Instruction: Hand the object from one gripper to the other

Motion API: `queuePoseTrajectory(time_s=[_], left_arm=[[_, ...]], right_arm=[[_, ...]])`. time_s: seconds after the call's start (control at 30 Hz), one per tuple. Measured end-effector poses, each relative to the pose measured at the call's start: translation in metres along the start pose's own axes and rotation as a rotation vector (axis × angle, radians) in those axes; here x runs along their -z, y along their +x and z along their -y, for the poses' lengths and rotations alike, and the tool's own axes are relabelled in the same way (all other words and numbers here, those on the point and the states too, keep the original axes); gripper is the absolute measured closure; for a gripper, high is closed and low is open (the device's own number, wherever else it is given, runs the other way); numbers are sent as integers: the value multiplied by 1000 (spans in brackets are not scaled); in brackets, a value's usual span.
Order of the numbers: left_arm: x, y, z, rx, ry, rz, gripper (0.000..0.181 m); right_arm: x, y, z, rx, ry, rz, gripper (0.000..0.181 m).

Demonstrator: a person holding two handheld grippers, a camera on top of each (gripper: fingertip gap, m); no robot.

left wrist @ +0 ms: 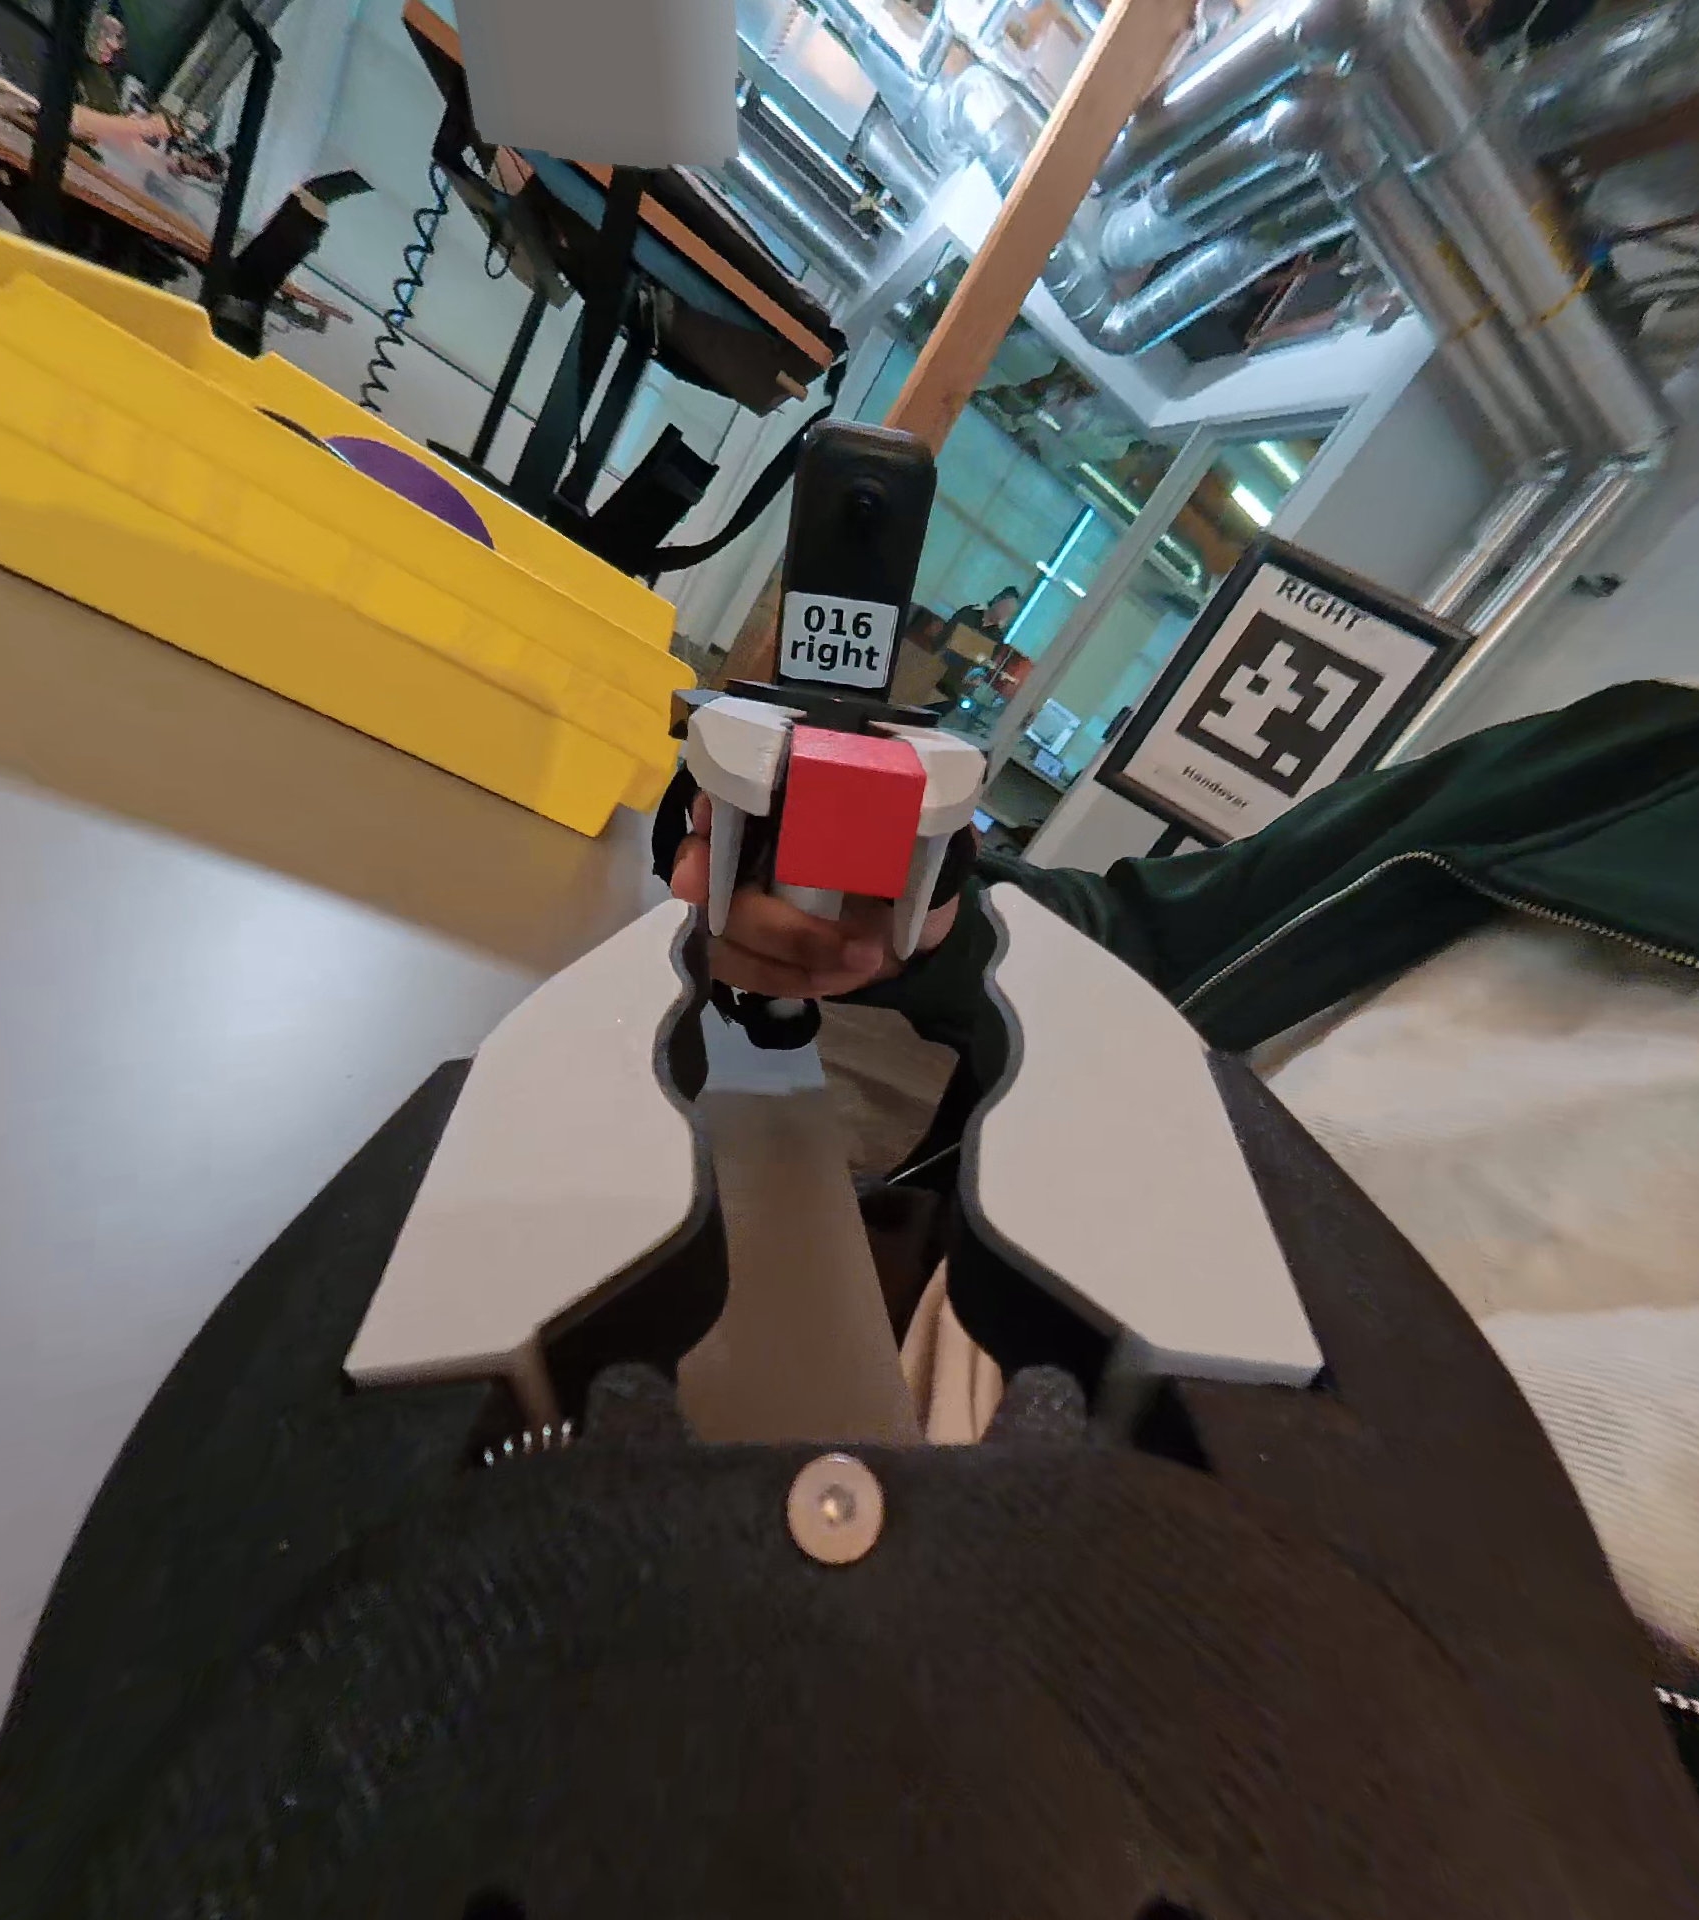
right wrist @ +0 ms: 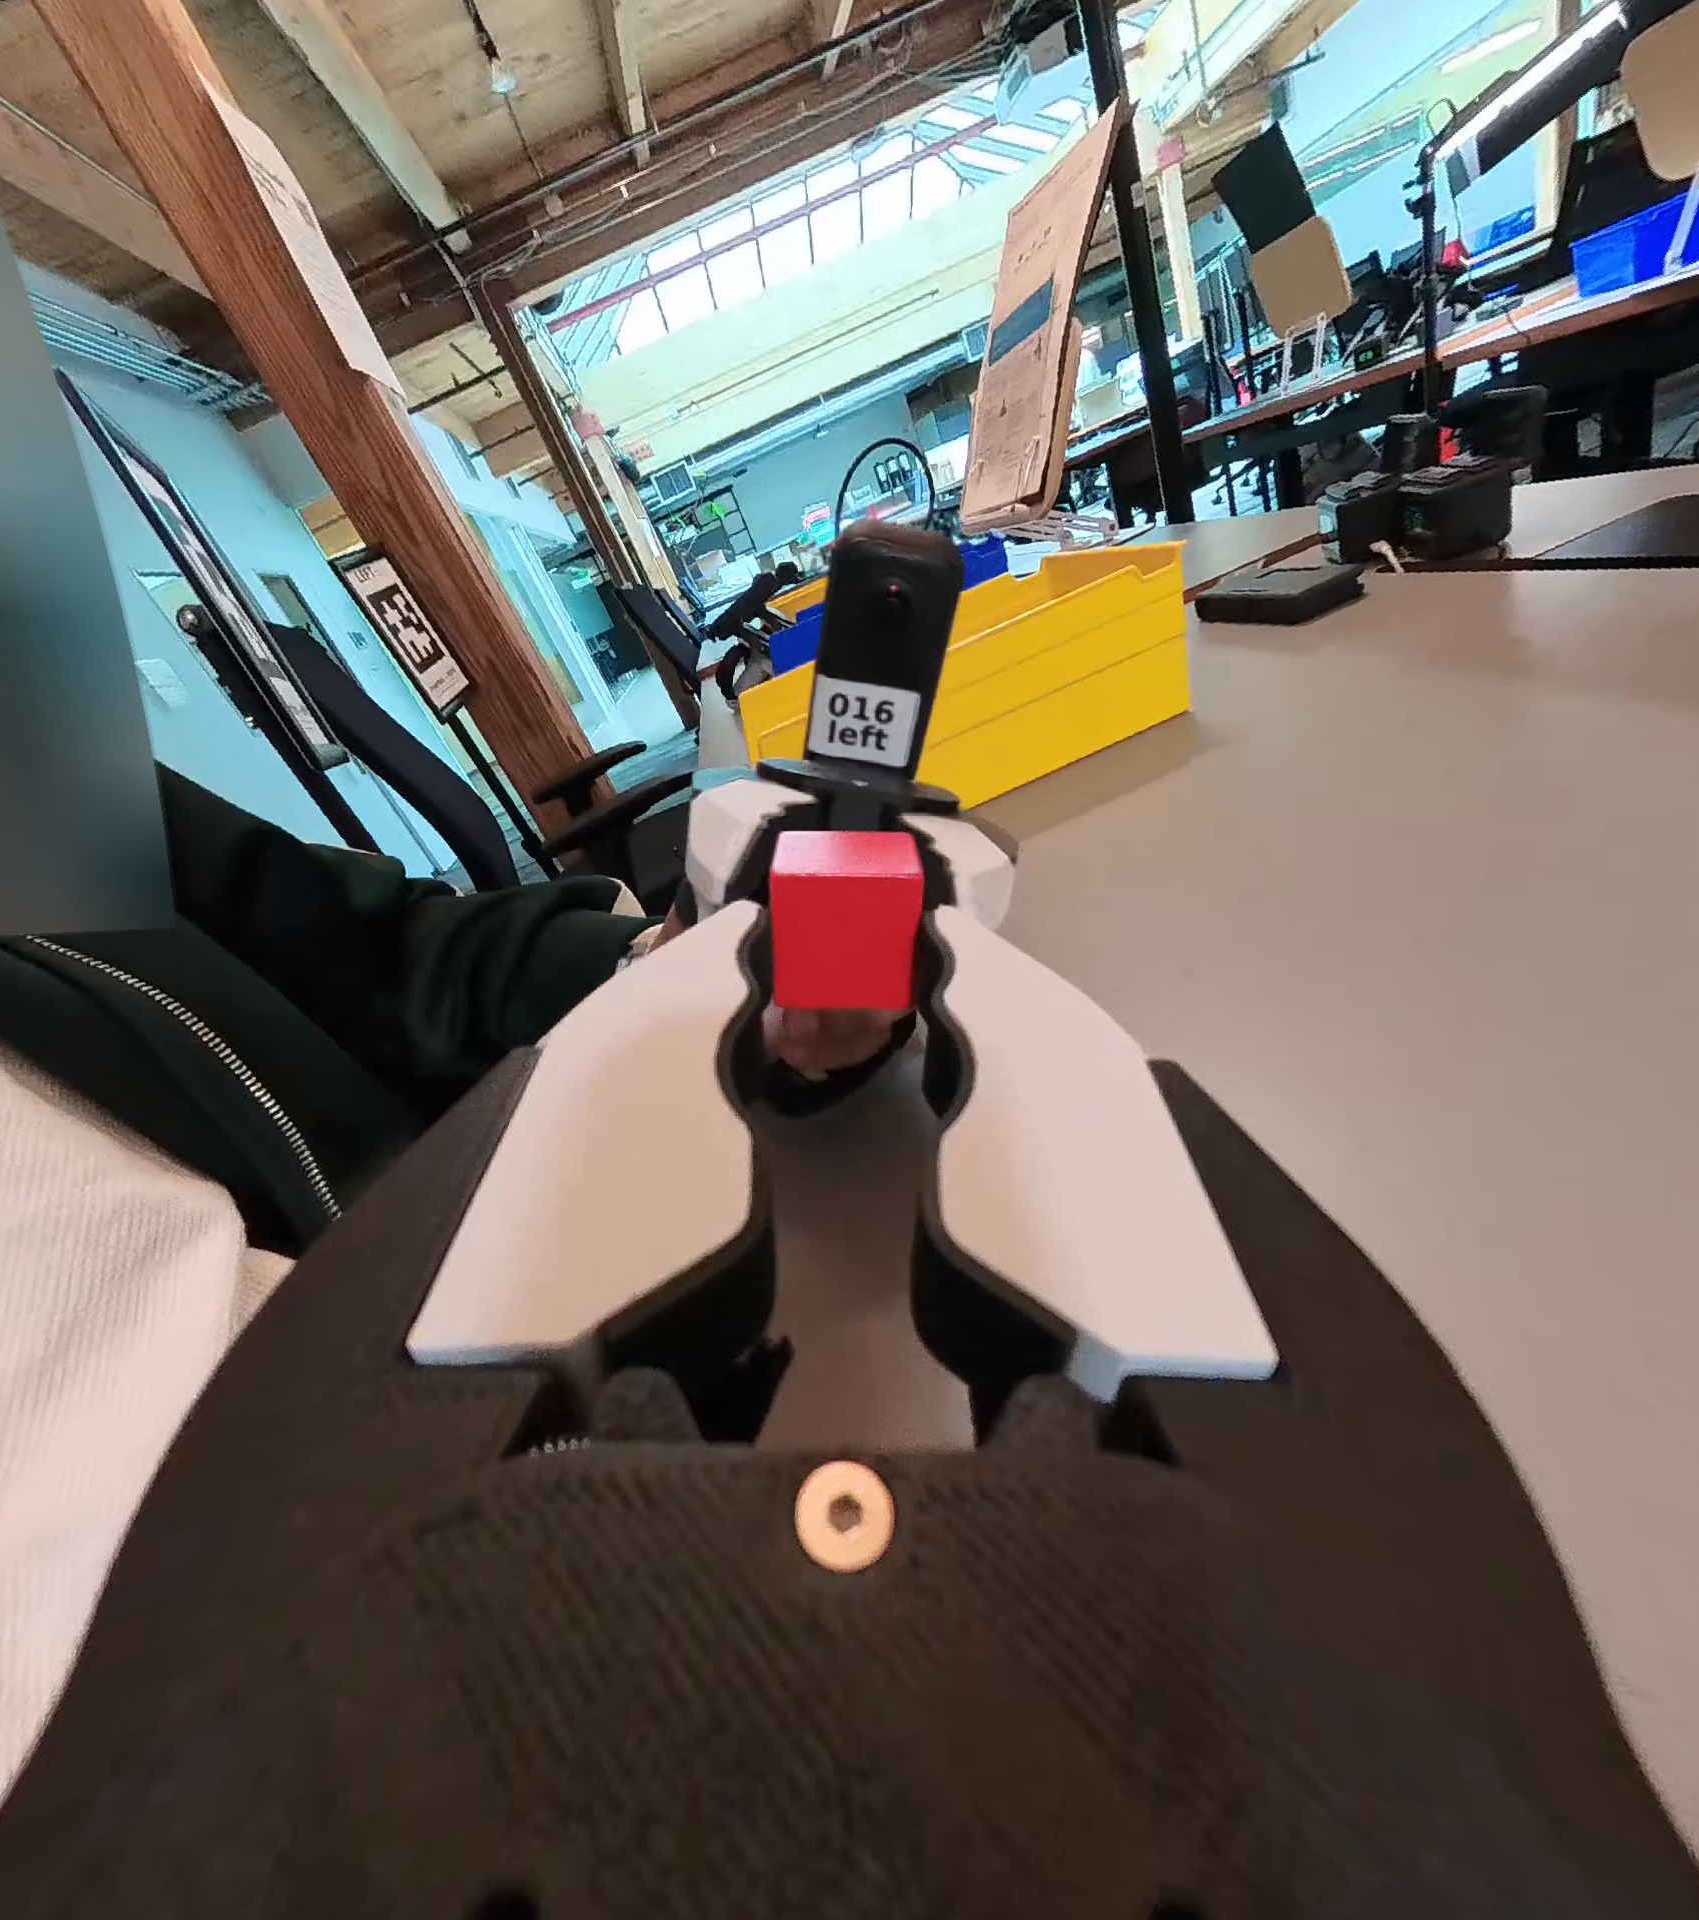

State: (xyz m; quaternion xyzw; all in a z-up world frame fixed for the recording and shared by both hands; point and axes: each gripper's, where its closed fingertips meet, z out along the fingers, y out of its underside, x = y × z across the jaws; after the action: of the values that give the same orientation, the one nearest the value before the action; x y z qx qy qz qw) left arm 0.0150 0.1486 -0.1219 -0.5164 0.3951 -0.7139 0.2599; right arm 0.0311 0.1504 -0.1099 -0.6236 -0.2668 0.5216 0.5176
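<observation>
Red wooden cube (right wrist: 845, 920) sits clamped between my right tool's (right wrist: 840, 966) white fingertips, held above the beige worktop (right wrist: 1396, 883). My left tool (left wrist: 840, 966) faces it with fingers spread, holding nothing, seemingly just short of the cube. A yellow plastic bin (left wrist: 232, 540) rests behind.

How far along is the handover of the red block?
Done: the right gripper has the red block clamped between its fingertips, lifted off the table. In hand: the left gripper faces it, open, fingertips short of the block. Left: close on the block, then let go with the right one.
</observation>
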Motion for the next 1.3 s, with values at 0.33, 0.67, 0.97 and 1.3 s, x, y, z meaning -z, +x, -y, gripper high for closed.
queuePoseTrajectory(time_s=[0.33,0.67,0.97,1.3], left_arm=[[-3,5,0,-119,-8,29,138],[-6,4,-8,-259,-75,81,155],[-1,0,-2,-224,-69,110,154],[3,-4,3,-172,-34,119,155]], right_arm=[[-9,-6,-13,73,-72,5,155],[-13,-6,-20,92,-108,0,155],[-8,5,-5,344,-41,-136,116],[-17,-1,-22,655,-170,-179,117]])
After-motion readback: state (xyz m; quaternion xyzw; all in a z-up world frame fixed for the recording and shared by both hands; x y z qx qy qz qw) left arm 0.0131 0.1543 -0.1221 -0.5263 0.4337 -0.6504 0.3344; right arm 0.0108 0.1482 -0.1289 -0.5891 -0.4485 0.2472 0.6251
